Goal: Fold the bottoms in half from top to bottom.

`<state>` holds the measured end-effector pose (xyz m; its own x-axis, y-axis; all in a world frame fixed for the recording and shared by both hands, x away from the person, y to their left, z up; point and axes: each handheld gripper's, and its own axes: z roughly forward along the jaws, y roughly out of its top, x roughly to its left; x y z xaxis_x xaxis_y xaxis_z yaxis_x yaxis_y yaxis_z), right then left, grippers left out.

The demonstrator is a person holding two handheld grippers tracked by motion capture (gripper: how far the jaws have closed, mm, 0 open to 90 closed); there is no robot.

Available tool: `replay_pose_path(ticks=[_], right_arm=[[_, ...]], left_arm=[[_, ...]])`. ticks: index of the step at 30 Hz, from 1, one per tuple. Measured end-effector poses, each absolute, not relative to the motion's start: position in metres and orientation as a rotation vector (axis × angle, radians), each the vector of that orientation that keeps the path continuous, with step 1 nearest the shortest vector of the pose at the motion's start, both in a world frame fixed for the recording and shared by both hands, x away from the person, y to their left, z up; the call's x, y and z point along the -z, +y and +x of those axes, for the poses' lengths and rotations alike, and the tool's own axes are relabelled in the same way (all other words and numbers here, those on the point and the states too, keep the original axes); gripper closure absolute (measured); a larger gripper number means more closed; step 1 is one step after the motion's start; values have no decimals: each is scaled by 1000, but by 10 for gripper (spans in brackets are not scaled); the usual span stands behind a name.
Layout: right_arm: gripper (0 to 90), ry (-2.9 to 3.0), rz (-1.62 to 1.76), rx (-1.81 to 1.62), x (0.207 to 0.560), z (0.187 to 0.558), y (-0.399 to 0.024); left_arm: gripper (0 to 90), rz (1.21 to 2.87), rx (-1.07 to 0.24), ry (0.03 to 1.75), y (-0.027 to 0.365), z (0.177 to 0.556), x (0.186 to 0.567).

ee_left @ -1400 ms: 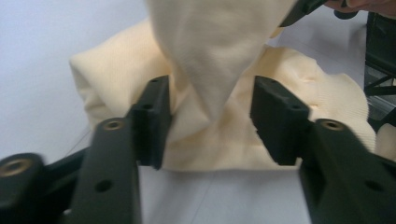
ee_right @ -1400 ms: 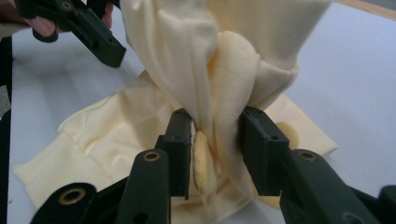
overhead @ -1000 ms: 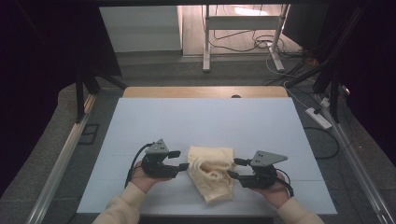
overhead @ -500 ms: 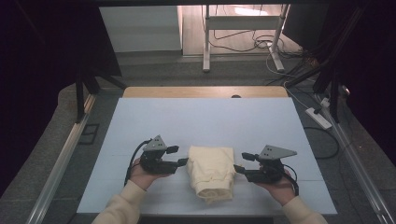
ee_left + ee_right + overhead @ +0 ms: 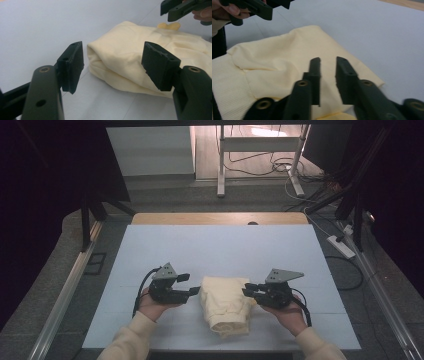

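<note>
A folded cream garment [image 5: 226, 304] lies on the pale blue table [image 5: 220, 245] between the two tongs, with no container near it. The left gripper [image 5: 191, 284], just beside the garment's left edge, holds its jaws wide apart with nothing gripped. The right gripper [image 5: 248, 289], at the garment's right edge, has just been closing; its jaws stand narrowly apart above the cloth, pinching nothing.

Left gripper [image 5: 187, 283]: black body, two flat rectangular pads on screw-holed arms, grey three-cornered top plate, black cable looping back past the wrist. Right gripper [image 5: 248, 289]: same black build, grey plate, black cable. Both forearms wear cream long sleeves [image 5: 127, 340].
</note>
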<state>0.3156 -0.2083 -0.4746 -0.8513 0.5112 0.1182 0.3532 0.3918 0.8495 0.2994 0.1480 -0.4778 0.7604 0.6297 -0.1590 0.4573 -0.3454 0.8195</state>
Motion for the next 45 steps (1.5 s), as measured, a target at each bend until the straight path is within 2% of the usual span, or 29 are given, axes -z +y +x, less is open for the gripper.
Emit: replay_pose_path(ticks=[3,21,37,45], right_arm=[[893,2505,738,-1450,471,316,-202],[891,2692,506,-1443,472,293,-137],[893,2806,453,-1317,492,276,-129],[895,2820,461,-1332,503,269,-137]], left_arm=[[335,1999,-229,824,150,300,478],[330,2000,-239,842,155,300,477],[331,2005,-239,845,158,298,479],[331,2004,-245,847,159,297,479]])
